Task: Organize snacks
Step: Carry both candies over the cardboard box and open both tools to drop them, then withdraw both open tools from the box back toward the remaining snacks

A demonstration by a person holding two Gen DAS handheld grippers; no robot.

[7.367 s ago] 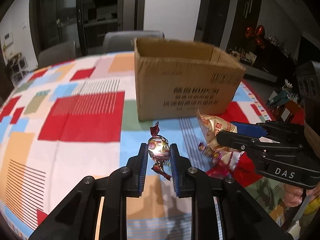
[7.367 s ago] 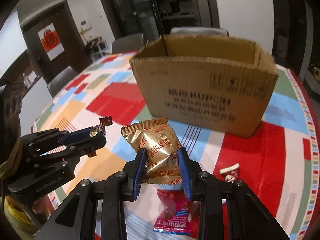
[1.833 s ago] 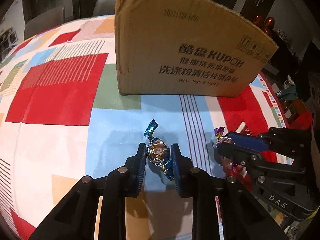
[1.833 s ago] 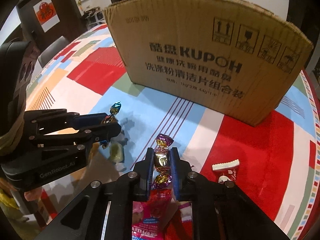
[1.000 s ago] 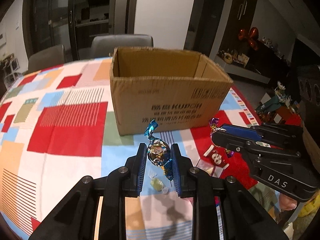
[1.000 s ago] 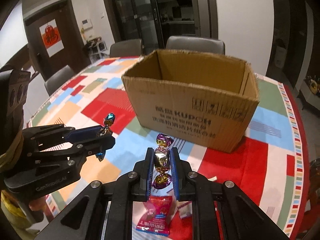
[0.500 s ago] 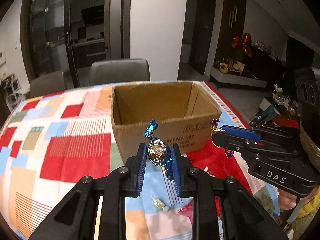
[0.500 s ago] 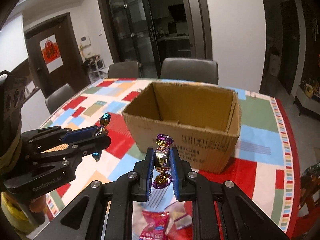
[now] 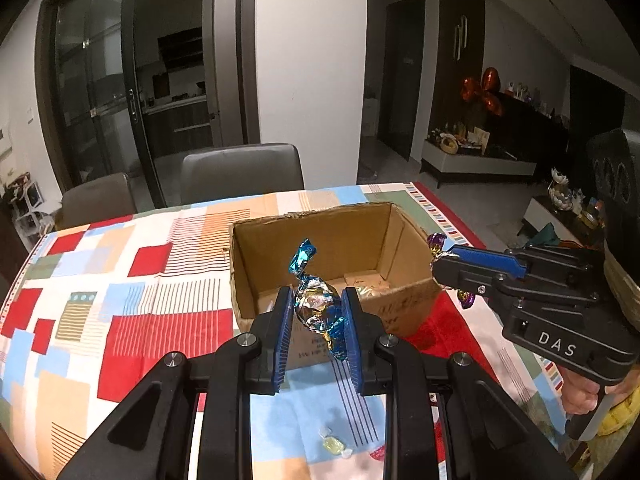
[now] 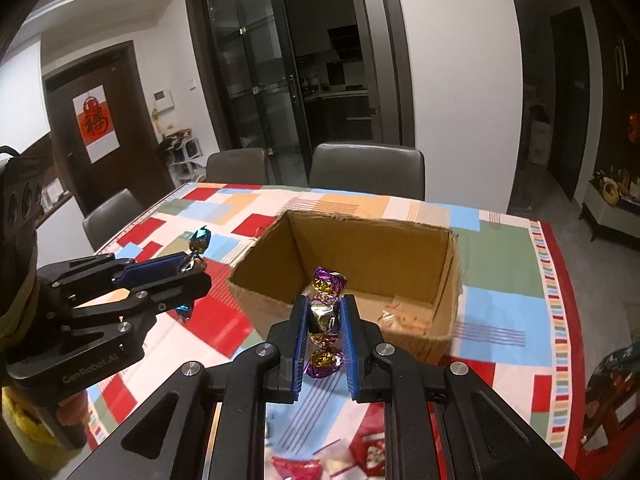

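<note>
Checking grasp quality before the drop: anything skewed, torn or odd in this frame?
Only small things. The blue-wrapped candy sits tilted between the left gripper pads, one twisted end pointing up. The cardboard box has a ragged, torn top rim. The purple-wrapped candy stands upright in the right gripper. Nothing spilled.

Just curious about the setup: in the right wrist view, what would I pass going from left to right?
left gripper with blue-wrapped candy → purple-wrapped candy in the right gripper → far right wall of the cardboard box
</note>
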